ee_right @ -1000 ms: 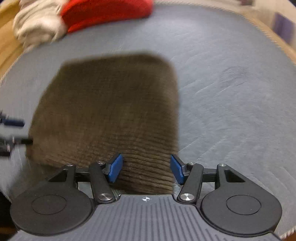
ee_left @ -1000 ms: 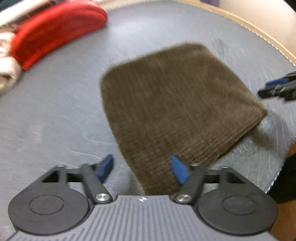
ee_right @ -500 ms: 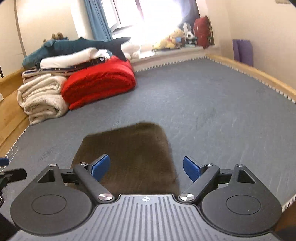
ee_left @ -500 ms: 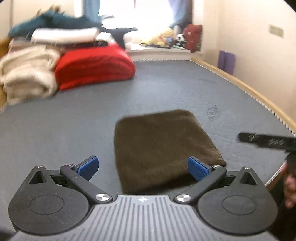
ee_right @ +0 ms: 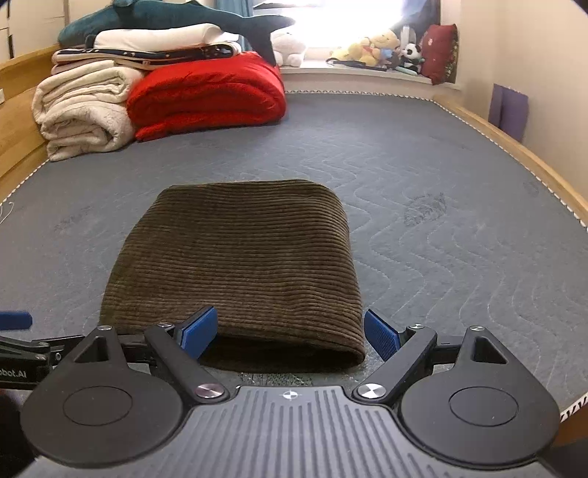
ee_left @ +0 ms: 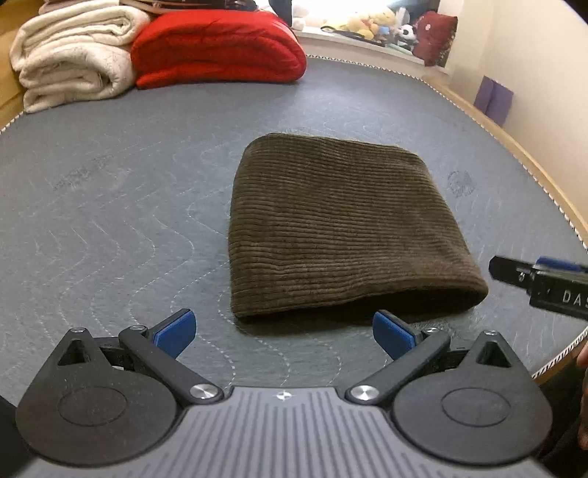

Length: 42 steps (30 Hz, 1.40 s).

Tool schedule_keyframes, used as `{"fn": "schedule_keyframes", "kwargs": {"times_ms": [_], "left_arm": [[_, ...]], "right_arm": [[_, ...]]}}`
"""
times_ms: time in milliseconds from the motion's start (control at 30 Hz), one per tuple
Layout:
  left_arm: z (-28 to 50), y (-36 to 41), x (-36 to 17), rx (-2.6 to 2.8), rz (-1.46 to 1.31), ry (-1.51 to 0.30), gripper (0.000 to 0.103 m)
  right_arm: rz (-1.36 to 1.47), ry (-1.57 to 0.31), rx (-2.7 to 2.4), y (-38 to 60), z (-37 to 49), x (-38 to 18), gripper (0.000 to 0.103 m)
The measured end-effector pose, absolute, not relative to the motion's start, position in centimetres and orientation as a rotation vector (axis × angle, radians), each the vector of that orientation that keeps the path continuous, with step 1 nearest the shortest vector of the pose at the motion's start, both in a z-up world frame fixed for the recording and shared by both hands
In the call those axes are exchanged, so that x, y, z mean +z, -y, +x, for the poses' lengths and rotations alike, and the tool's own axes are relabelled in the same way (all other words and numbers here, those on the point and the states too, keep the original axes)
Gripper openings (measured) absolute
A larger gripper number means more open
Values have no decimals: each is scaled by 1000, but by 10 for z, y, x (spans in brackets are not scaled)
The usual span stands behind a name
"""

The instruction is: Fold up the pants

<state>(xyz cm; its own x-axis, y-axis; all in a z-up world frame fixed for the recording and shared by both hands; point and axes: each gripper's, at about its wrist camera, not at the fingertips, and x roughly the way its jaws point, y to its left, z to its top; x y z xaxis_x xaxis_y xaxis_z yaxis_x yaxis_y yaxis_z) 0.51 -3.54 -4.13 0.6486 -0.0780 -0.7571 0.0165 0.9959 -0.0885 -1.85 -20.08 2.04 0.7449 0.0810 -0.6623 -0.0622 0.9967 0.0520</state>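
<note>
The brown corduroy pants (ee_left: 330,220) lie folded into a compact rectangle on the grey quilted mattress (ee_left: 110,206), near its front edge. My left gripper (ee_left: 283,331) hovers just in front of the fold's near left corner, open, with nothing between its blue pads. In the right wrist view the pants (ee_right: 239,257) fill the middle. My right gripper (ee_right: 290,331) is open at their near right corner, and the fold's edge shows between the spread pads without being pinched. The right gripper's tip (ee_left: 540,283) pokes in from the right edge of the left wrist view.
A red folded quilt (ee_right: 209,99) and cream blankets (ee_right: 81,110) are stacked at the mattress's far left, with a plush shark (ee_right: 176,18) on top. Soft toys (ee_right: 378,47) line the windowsill. A wooden bed rail (ee_right: 514,147) runs along the right, next to the wall.
Both grippers opened wider and pulled back from the pants toward the mattress's front edge. The views tilted up, so the far bedding and window came into sight. The pants stayed folded.
</note>
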Motion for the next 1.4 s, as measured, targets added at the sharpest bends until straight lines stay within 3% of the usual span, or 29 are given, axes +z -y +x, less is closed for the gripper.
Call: {"fn": "schedule_keyframes", "kwargs": {"times_ms": [1400], "left_arm": [[21, 52, -51, -82, -47, -871, 103]], "right_arm": [[70, -795, 89, 209, -7, 4, 88]]}}
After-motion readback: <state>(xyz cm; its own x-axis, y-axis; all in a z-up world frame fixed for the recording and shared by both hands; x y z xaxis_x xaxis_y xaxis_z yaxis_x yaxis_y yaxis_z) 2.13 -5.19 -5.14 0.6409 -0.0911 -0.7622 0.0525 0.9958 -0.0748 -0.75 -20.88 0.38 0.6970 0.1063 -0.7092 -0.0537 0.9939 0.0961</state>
